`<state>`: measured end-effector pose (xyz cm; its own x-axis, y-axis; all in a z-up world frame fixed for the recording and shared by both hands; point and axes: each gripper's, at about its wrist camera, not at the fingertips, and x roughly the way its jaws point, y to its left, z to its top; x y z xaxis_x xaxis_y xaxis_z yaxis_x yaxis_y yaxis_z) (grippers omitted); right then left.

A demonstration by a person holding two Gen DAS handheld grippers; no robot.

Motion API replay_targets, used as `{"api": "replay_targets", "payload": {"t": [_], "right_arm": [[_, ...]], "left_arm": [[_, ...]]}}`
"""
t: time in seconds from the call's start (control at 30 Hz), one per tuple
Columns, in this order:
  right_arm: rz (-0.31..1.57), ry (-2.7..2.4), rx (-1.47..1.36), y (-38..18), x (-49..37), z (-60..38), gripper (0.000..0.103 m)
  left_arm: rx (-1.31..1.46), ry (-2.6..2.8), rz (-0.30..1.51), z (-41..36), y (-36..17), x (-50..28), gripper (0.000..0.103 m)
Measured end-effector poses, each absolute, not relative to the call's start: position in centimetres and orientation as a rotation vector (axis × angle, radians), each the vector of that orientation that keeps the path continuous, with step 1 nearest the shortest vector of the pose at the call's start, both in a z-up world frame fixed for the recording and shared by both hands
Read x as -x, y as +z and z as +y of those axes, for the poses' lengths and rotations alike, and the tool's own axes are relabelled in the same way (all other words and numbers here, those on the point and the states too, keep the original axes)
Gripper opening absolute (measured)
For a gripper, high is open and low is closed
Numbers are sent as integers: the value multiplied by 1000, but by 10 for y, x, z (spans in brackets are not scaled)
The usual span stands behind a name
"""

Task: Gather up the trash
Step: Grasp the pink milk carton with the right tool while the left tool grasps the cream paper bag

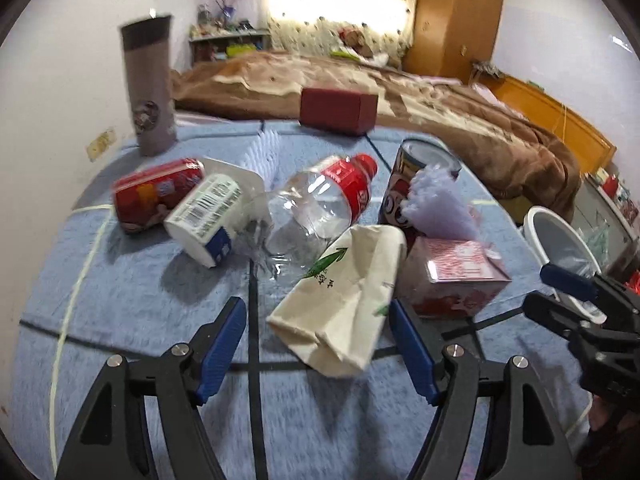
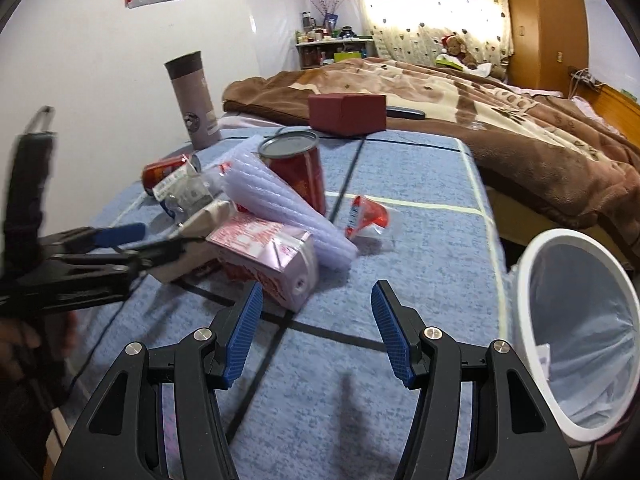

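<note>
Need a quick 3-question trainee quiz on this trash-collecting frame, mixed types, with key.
1. True or false: the left hand-held gripper is shut on the cream paper bag with a green arrow.
2. Which stands upright: A) clear plastic bottle with red cap, B) grey cylindrical tumbler, C) white label-wrapped cup?
3. Fill in: the white-rimmed bin with a plastic liner sits off the blue mat's ____ edge, seen from the right wrist.

Key: 1 false, its jaws are open; 2 B; 3 right.

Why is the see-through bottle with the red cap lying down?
I cannot tell why, but the clear plastic bottle is tipped over, lying on its side on the blue mat, red cap on.
</note>
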<state>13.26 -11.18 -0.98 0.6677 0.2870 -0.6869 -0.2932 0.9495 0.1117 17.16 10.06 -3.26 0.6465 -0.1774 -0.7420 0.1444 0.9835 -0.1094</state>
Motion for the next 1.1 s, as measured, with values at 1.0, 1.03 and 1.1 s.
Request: {"api": "replay_targets", "payload": {"t": [1.0, 1.03, 1.1], "right_arm": [[759, 569, 71, -7, -171, -84, 58], [762, 576, 65, -7, -174, -84, 59], [804, 610, 59, -12, -180, -83, 59]], "left_arm": [[174, -215, 900, 142, -44, -155, 44], [182, -217, 902, 143, -45, -154, 44], [200, -215, 903, 146, -46, -153, 45]]}}
